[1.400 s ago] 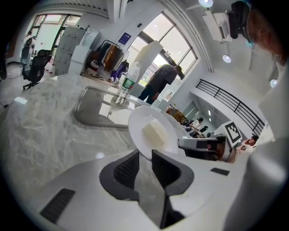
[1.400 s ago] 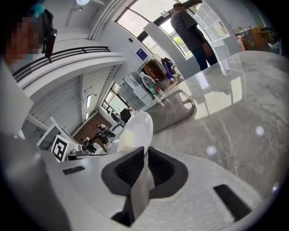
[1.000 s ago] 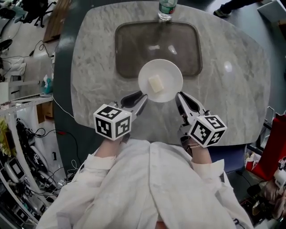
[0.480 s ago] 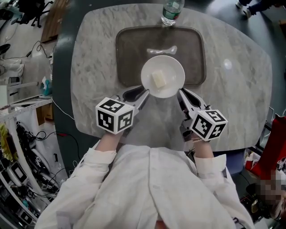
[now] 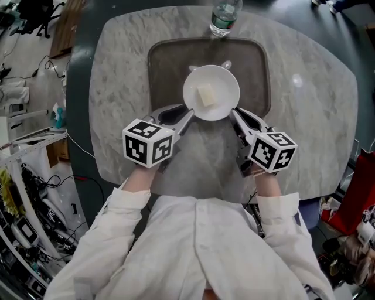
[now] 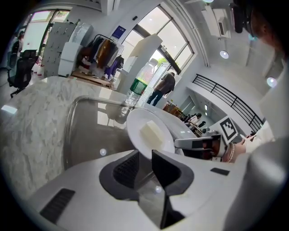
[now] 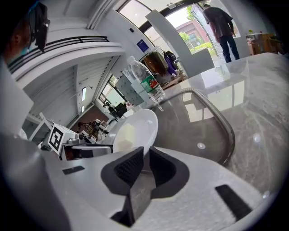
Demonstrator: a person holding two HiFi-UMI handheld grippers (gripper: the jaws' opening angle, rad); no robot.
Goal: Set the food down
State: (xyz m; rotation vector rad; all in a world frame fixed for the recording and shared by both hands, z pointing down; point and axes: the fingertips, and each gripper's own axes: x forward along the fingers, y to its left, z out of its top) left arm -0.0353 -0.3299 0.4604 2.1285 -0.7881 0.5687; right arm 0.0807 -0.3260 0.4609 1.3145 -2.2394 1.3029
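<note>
A white plate point(image 5: 221, 88) carries a pale yellow block of food point(image 5: 205, 95). Both grippers hold it over the near half of the dark tray point(image 5: 168, 64). My left gripper point(image 5: 187, 115) is shut on the plate's near-left rim. My right gripper point(image 5: 233, 115) is shut on the near-right rim. In the left gripper view the plate point(image 6: 135, 122) and food point(image 6: 152, 134) tilt above my left gripper point(image 6: 145, 159). In the right gripper view the rim of the plate point(image 7: 143, 122) runs into my right gripper point(image 7: 146, 154). I cannot tell whether the plate touches the tray.
A clear water bottle point(image 5: 223, 16) with a green label stands just past the tray's far edge on the round marble table point(image 5: 117, 82). Cables and racks point(image 5: 29, 176) crowd the floor at the left. A person point(image 7: 221, 25) stands far off by a doorway.
Both grippers have carried the plate away from me, from the tray's near edge to further over the tray. The grips on the rim are unchanged.
</note>
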